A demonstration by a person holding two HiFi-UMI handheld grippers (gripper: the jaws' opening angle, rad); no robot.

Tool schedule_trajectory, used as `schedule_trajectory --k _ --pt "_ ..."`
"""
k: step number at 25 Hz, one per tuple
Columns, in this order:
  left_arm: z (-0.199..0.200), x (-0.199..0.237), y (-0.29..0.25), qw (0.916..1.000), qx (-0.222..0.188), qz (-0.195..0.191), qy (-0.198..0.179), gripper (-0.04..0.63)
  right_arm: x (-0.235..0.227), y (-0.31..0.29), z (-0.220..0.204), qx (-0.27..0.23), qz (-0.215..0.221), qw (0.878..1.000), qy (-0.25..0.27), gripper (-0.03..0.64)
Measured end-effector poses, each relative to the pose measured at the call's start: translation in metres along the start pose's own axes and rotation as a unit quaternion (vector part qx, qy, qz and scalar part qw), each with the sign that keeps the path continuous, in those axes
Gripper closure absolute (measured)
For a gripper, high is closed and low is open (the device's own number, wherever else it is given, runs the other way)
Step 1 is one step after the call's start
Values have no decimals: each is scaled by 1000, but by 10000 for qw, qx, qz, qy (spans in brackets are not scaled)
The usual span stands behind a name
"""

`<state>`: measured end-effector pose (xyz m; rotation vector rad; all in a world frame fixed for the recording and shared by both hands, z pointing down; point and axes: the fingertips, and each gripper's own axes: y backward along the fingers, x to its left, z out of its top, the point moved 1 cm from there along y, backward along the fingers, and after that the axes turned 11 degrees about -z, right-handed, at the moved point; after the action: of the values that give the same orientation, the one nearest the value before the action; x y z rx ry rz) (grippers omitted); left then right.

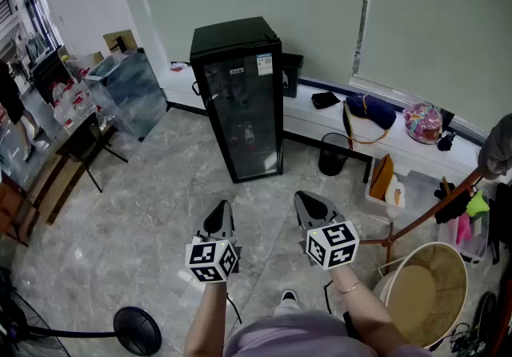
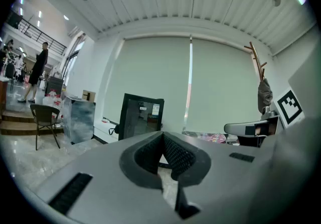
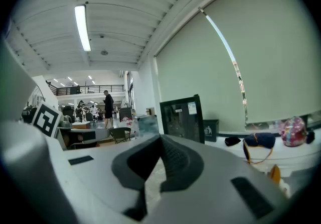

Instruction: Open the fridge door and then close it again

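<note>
A black fridge (image 1: 239, 99) with a glass door stands shut against the far wall; it also shows in the left gripper view as the fridge (image 2: 140, 116) and in the right gripper view as the fridge (image 3: 183, 117). My left gripper (image 1: 220, 210) and right gripper (image 1: 310, 203) hang side by side over the floor, well short of the fridge. Both point towards it. Each is shut with nothing between its jaws. The left gripper (image 2: 162, 135) and right gripper (image 3: 160, 138) show their dark pads meeting at the tip.
A black bin (image 1: 332, 154) stands right of the fridge under a white ledge (image 1: 336, 119) carrying bags. A wooden coat rack (image 1: 432, 211) and a round tub (image 1: 424, 293) stand at right. A table (image 1: 72, 127) and a glass tank (image 1: 128, 91) are at left, a fan base (image 1: 136, 330) near my feet.
</note>
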<state>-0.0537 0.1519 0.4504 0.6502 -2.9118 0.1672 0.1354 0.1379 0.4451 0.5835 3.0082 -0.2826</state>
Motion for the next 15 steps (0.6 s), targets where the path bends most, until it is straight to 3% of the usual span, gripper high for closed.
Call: schedule_trajectory --k 10,12,15 --pt "-15 -7 -5 9999 117 48 109 591 -19 4 -13 92 -147 9998 38 615" --pt "-17 -6 -8 9998 119 71 153 512 -26 1 -14 106 -157 9998 -25 592" --pt "-20 -4 -10 9996 129 145 204 452 -30 -2 -17 178 -122 9997 -73 515"
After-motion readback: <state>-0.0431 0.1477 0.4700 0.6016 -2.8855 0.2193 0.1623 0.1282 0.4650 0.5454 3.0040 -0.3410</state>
